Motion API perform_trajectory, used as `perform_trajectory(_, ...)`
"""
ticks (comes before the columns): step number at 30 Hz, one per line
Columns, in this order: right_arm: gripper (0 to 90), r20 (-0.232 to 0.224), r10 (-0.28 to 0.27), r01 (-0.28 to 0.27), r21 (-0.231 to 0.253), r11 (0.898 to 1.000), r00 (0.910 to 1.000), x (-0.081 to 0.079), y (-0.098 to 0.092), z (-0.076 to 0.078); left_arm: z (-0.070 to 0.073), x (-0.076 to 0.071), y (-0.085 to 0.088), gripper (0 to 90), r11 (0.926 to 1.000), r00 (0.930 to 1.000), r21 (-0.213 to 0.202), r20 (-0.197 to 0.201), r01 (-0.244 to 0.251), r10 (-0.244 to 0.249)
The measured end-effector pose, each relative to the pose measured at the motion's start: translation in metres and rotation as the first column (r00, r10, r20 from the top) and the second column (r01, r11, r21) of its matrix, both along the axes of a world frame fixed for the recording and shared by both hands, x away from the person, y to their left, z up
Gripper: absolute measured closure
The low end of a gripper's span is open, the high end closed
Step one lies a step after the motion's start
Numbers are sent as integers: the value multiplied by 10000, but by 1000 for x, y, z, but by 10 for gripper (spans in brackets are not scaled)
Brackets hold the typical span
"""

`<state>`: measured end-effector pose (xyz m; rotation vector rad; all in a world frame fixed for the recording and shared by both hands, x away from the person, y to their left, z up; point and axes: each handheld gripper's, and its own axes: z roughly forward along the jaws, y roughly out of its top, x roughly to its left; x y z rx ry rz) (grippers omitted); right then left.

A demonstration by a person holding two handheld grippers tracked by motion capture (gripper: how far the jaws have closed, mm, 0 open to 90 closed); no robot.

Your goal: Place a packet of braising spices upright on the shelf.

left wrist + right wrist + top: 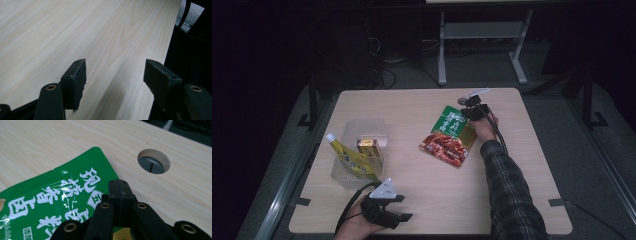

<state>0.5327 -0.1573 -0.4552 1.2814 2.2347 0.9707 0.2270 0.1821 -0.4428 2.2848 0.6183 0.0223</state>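
Right claw [119, 186] is clenched at the green pouch [60, 195] edge, centre-right of table [422, 200]; grip unconfirmed. Left claw [115, 75] is released, lower left.

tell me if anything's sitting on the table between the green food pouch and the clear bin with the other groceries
Nothing visible does. In the high view, bare tabletop lies between the green pouch and the clear bin. The right gripper is shut at the pouch's far edge; whether it pinches the pouch is unclear. The left gripper rests open near the front edge.
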Motion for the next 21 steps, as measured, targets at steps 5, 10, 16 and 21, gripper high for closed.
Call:
perform_trajectory(5,900,-260,-150,142,-292,9995,9995,3,4,-8,2,-1,0,342,10000,10000,-11,72,43,-43)
perform_trajectory(10,900,-466,-298,279,-424,9987,9985,6,1,-14,2,-2,1,342,10000,10000,-52,63,-27,28)
perform_trajectory(16,900,-550,-54,31,-418,9991,9985,6,2,-15,2,-2,1,342,10000,9999,0,100,-5,5)
perform_trajectory(21,900,-620,602,-633,-481,9968,9963,1,5,-14,2,-2,1,342,10000,9999,7,121,4,-4)
